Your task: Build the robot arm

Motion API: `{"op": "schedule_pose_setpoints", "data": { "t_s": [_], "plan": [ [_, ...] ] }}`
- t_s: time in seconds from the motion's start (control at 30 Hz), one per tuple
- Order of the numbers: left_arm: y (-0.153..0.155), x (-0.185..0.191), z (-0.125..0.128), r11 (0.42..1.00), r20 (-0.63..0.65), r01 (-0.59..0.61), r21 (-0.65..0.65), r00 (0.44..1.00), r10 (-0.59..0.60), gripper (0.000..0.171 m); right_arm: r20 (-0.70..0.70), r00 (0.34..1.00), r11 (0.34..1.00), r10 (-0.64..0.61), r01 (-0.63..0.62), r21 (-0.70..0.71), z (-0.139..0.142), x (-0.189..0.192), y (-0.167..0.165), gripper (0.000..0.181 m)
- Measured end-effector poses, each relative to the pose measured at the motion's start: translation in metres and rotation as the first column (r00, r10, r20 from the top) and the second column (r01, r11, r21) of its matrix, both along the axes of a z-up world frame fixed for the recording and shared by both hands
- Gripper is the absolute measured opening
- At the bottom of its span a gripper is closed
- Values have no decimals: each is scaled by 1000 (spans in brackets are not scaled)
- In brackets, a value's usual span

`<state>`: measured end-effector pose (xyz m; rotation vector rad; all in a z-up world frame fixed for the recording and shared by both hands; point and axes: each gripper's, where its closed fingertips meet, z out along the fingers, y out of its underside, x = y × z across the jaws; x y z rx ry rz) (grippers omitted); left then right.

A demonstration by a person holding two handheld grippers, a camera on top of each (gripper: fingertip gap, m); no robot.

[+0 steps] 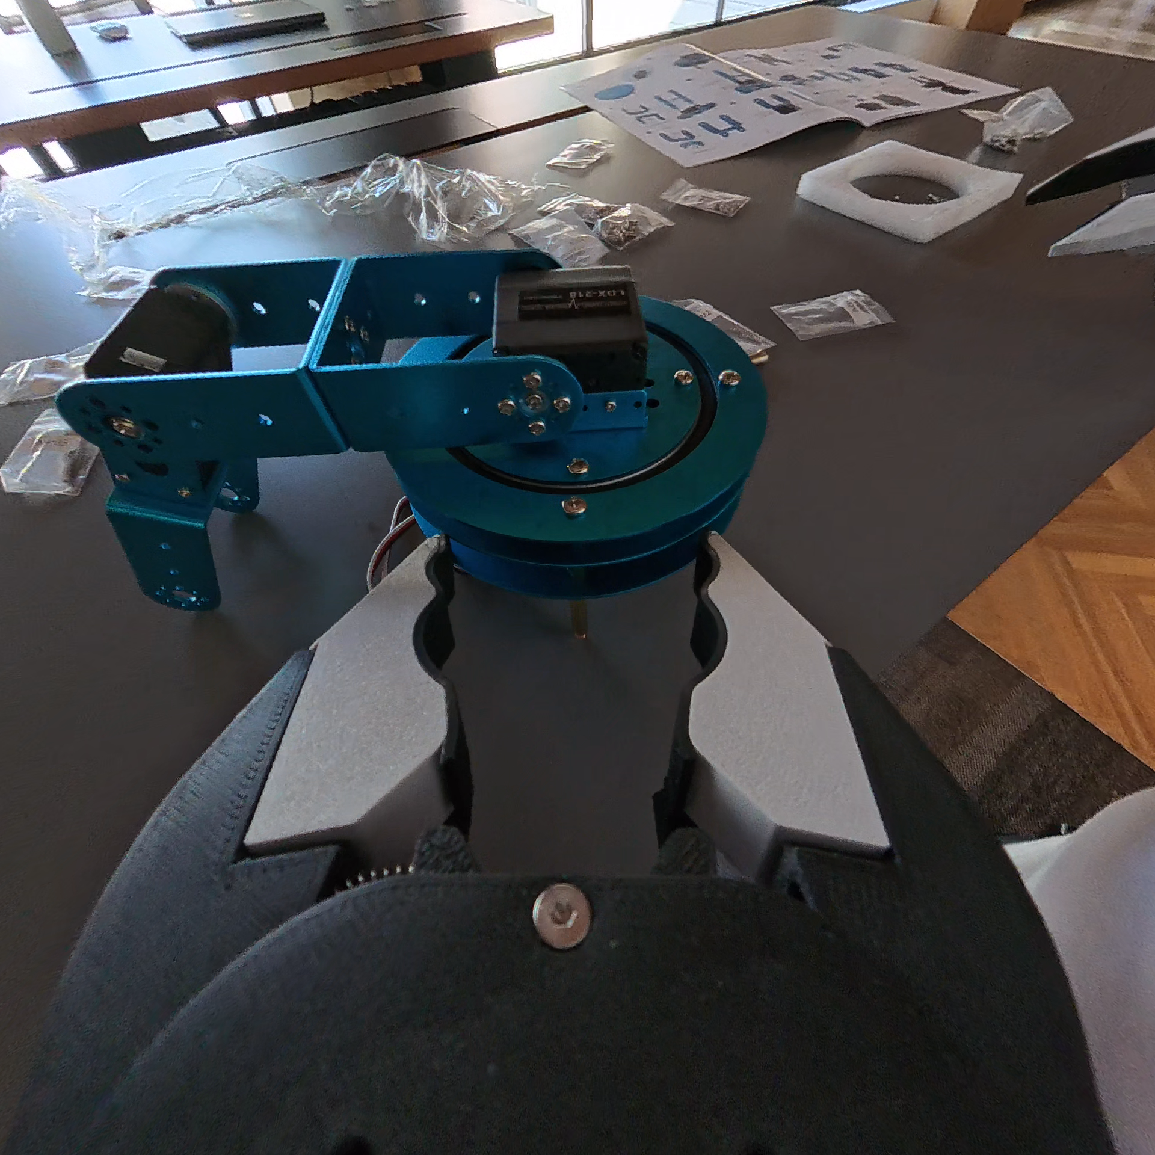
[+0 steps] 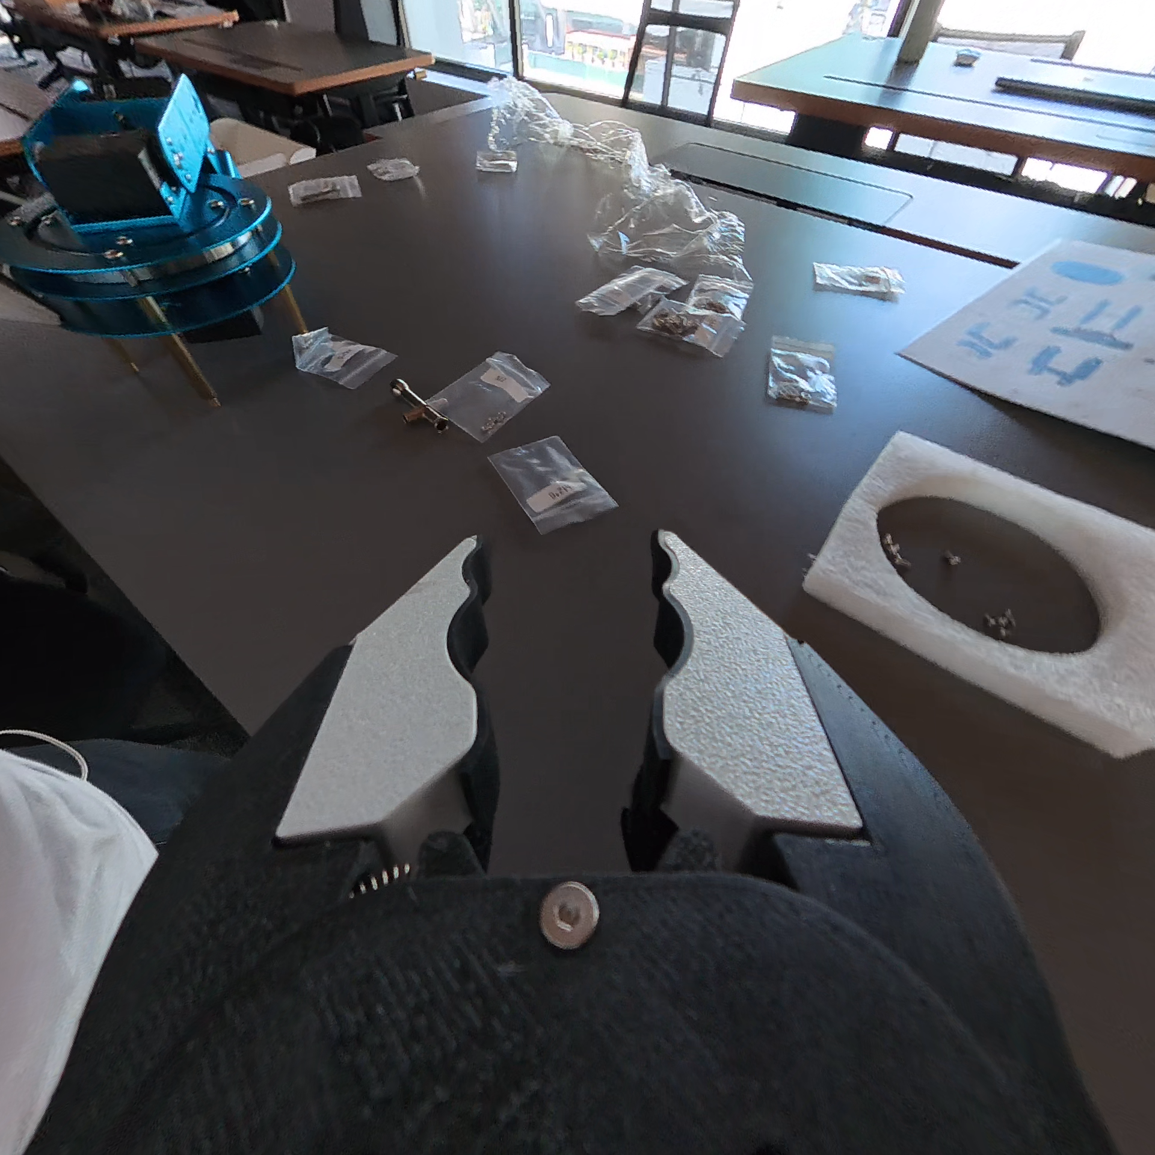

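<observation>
Two grippers are hovering over a dark table (image 2: pixel 375 562).
The left gripper (image 1: pixel 575 550) is gaping wide, empty, by the blue round base (image 1: pixel 625 512). The right gripper (image 2: pixel 565 544) is gaping empty near a small bag (image 2: pixel 553 484).

left gripper (image 1: pixel 575 556) | grey fingers, wavy black pads | black body (silver screw) | white sleeve

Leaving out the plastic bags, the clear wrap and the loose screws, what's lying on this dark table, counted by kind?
Blue metal assembly: 1
White foam frame: 1
Printed sheet: 1
Metal T-shaped tool: 1
Total: 4
</observation>
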<state>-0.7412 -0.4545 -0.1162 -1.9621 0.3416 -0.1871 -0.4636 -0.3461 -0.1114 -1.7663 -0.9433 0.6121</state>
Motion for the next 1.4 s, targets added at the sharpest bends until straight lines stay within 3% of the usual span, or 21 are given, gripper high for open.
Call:
{"op": "schedule_pose_setpoints", "data": {
  "t_s": [0.33,0.6,0.77,0.87,0.97,1.07,1.13,1.27,1.4],
  "plan": [
    [13,13,1,989,14,-147,35,989,146,77,-50,997,998,60,-61,-11,2,-33,-14,52],
    [11,29,4,999,26,33,-14,999,-33,62,-41,991,992,124,-123,12,9,-65,-16,52],
    [-15,-20,39,993,142,-40,113,990,24,60,-23,994,992,108,-106,62,27,-77,0,52],
    [-46,-106,59,941,198,-246,234,959,202,45,19,998,990,59,-61,128,45,-78,7,52],
    [-84,-229,37,845,189,-488,221,871,453,38,73,997,982,-31,17,188,63,-74,14,52],
    [-129,-366,-40,769,38,-635,78,772,634,34,102,987,970,-120,95,225,79,-76,21,52],
    [-156,-452,-100,748,-41,-662,-47,750,661,25,118,976,960,-184,153,237,90,-83,25,52],
    [-184,-614,-211,694,-208,-650,-310,758,618,33,162,931,921,-327,275,277,117,-108,23,52],
    [-176,-738,-291,658,-302,-602,-452,798,522,35,182,890,886,-419,357,295,147,-144,17,52]
  ]
}}
